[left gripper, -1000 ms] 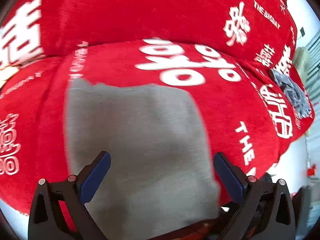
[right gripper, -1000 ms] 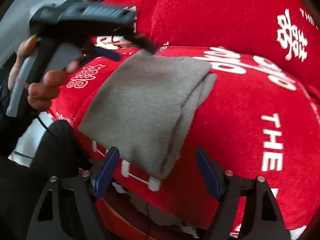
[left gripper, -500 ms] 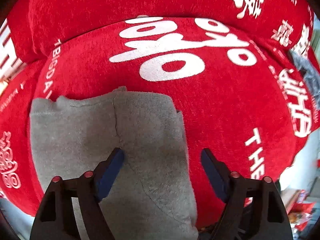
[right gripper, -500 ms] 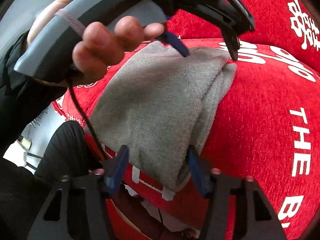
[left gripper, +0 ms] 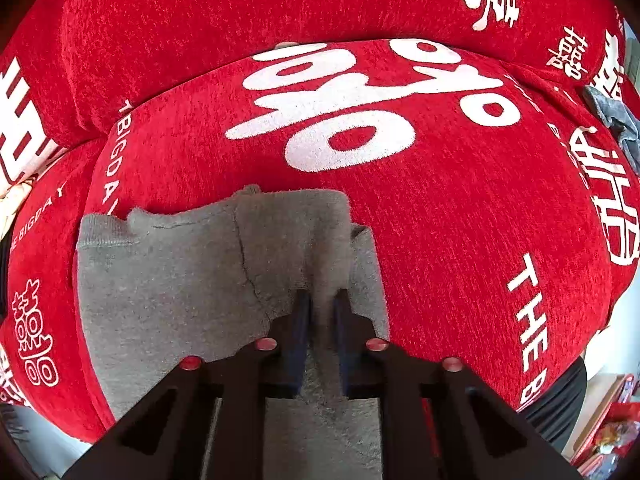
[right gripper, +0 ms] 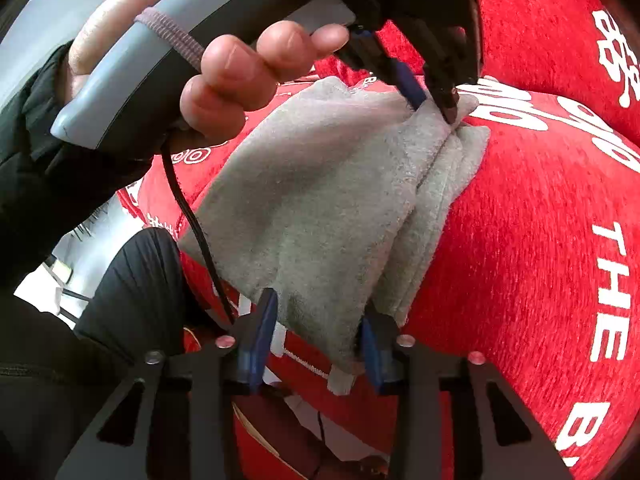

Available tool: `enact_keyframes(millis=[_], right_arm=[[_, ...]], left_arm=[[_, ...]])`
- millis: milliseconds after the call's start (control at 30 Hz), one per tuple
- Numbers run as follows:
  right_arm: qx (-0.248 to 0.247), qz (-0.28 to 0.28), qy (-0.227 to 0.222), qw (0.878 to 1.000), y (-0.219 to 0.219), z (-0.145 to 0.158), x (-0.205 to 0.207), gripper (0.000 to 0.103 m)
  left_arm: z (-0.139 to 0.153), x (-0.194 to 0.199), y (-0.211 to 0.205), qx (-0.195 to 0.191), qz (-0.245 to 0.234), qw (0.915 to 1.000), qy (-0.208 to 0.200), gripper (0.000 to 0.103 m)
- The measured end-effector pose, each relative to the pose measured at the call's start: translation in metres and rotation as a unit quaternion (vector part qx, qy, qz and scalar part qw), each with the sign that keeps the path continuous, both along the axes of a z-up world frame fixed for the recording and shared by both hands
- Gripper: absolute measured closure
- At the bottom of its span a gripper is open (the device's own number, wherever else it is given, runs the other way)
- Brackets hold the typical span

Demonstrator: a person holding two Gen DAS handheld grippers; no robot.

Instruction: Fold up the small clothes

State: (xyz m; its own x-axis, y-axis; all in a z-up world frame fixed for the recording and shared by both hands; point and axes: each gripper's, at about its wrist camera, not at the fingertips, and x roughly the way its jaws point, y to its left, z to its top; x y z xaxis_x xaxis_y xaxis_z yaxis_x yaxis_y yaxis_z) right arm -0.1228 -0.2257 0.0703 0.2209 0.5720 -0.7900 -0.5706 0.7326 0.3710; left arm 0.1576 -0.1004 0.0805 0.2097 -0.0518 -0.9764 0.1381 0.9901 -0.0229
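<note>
You pinch one folded grey fleece garment (left gripper: 168, 280) with your left gripper (left gripper: 320, 304); your right gripper (right gripper: 316, 320) straddles its corner, half-closed, on one red cushion (left gripper: 440, 200)

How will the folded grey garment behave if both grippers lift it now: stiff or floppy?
Probably floppy: the grey garment is soft knit, bunching where the left gripper pinches it. Its stacked layers may slide apart, since the right gripper only straddles the near edge. It looks light, hardly denting the red cover.

Both wrist views close over garment (left gripper: 168, 280)
</note>
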Motion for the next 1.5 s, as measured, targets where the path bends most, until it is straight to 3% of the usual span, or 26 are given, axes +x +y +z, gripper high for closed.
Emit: enact_keyframes(millis=[100,167,300,567,767,833,933,1000,1100,1233,1267,1300,1333,1367,1400,1433,1500], right_arm=[[-0.026,0.003,0.015,1.000,0.005,-0.007,0.003,0.092],[-0.022,0.014,0.016,1.000,0.003,0.000,0.001,0.095],[-0.029,0.043,0.001,0.999,0.003,0.011,-0.004,0.095],[-0.042,0.053,0.008,0.998,0.005,0.005,-0.009,0.095],[-0.038,0.058,-0.004,0.998,0.007,0.013,-0.012,0.095],[-0.044,0.050,0.009,0.998,0.006,0.003,-0.009,0.095],[-0.050,0.035,0.029,0.998,0.007,-0.014,-0.006,0.095],[-0.044,0.028,0.028,0.998,0.005,-0.014,-0.006,0.095],[-0.032,0.016,0.039,0.999,-0.004,-0.012,-0.004,0.095],[-0.019,-0.003,0.037,0.999,-0.018,0.001,0.003,0.090],[-0.011,-0.015,0.036,0.999,-0.026,0.007,0.008,0.080],[-0.004,-0.025,0.036,0.999,-0.031,0.010,0.010,0.071],[0.003,-0.037,0.034,0.999,-0.038,0.015,0.014,0.047],[0.015,-0.054,0.028,0.998,-0.048,0.022,0.018,0.029],[0.035,-0.071,0.018,0.997,-0.059,0.030,0.022,0.027],[0.050,-0.080,0.015,0.995,-0.065,0.033,0.025,0.027],[0.070,-0.106,0.022,0.992,-0.080,0.038,0.037,0.027]], left_arm=[[0.004,0.002,0.004,-0.012,0.012,0.9999,-0.001,0.092],[0.013,0.002,0.007,-0.020,0.018,0.9996,-0.011,0.093],[0.033,0.001,0.006,-0.030,0.013,0.9989,-0.034,0.096],[0.027,-0.001,0.000,-0.031,0.011,0.9990,-0.031,0.096],[0.058,-0.005,-0.001,-0.049,0.000,0.9958,-0.077,0.100],[0.048,0.000,0.001,-0.050,0.004,0.9968,-0.062,0.100],[0.007,0.010,0.006,-0.041,0.018,0.9990,-0.009,0.100],[-0.010,0.011,0.011,-0.051,0.028,0.9983,0.005,0.100],[-0.006,0.014,0.011,-0.079,0.025,0.9966,0.004,0.100],[0.024,0.014,0.011,-0.104,0.006,0.9944,-0.016,0.099],[0.034,0.013,0.014,-0.108,0.003,0.9938,-0.026,0.094],[0.042,0.011,0.017,-0.107,0.001,0.9937,-0.034,0.062],[0.047,0.009,0.021,-0.103,0.003,0.9938,-0.043,0.011],[0.055,0.002,0.029,-0.100,0.016,0.9925,-0.070,0.000],[0.062,-0.007,0.038,-0.097,0.033,0.9891,-0.105,0.001],[0.064,-0.015,0.044,-0.092,0.035,0.9885,-0.114,0.001],[0.056,-0.024,0.049,-0.103,0.018,0.9905,-0.090,0.001]])
